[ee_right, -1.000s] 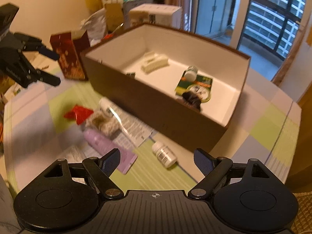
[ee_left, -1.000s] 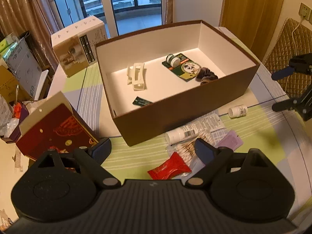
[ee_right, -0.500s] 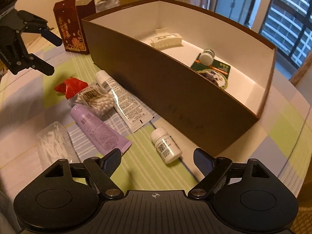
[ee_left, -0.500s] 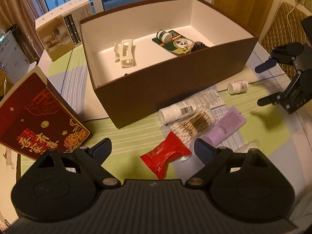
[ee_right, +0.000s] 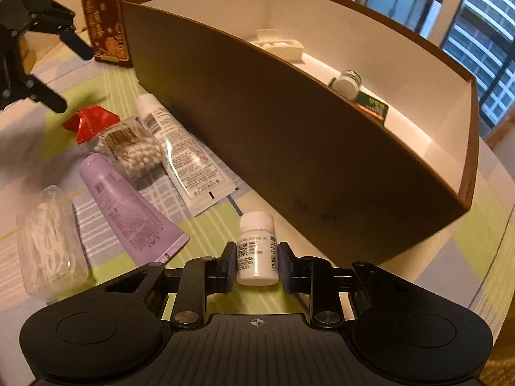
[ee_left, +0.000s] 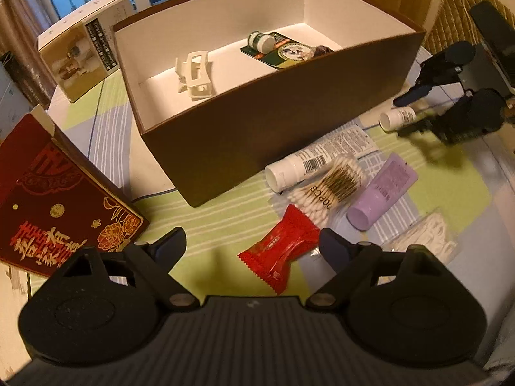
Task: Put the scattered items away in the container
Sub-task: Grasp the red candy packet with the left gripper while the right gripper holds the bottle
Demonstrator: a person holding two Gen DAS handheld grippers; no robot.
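Right claw (ee_right: 257, 262) has just closed on pill bottle (ee_right: 257, 251) beside box (ee_right: 289, 148).

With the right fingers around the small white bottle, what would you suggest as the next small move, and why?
Probably lift it straight up. The right gripper has just been closing, and its fingers now press both sides of the white bottle, which lies on the cloth beside the box. It must clear that tall wall before going in.

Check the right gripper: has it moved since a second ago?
Yes. The right gripper has dropped toward the table and closed in on the small white bottle beside the brown box; its jaws have just been closing, with the bottle between them.
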